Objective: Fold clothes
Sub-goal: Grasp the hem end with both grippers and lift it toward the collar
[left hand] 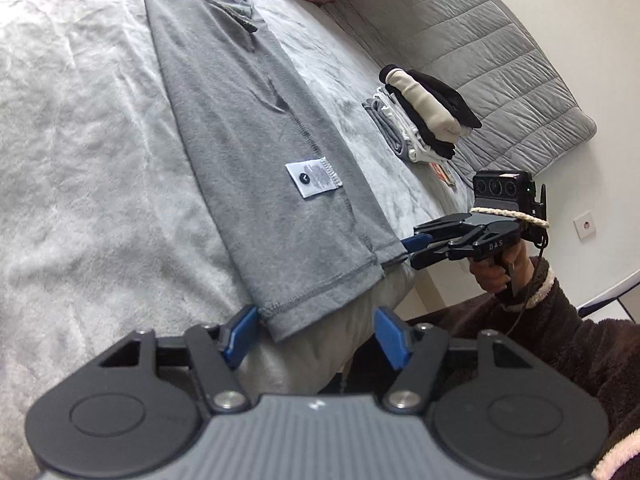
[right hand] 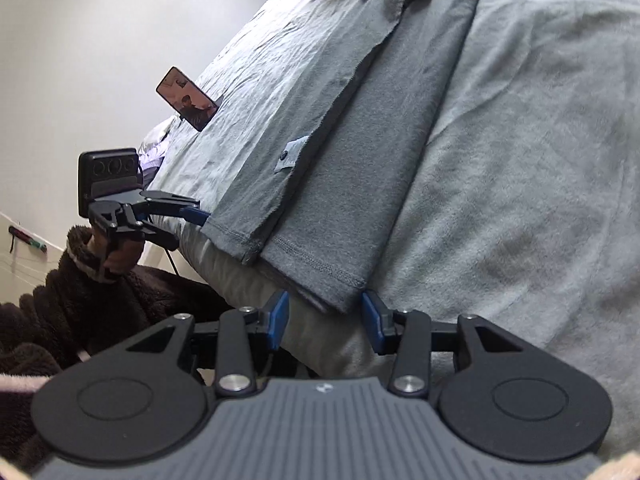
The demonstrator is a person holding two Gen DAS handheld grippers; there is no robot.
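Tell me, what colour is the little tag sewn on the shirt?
White, on the grey shirt; the tag shows best from the left wrist.

Matt grey knit shirt (left hand: 248,152) on fuzzy plush blanket (left hand: 80,140); quilted cloth cover (left hand: 480,48) beyond.

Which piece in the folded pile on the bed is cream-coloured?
The rolled cream piece near the top of the folded pile, lying between black garments; the pieces below it are black, white and grey.

Left tool (left hand: 316,334) gapes at the grey shirt's (left hand: 240,152) hem; right tool (left hand: 412,246) touches its corner
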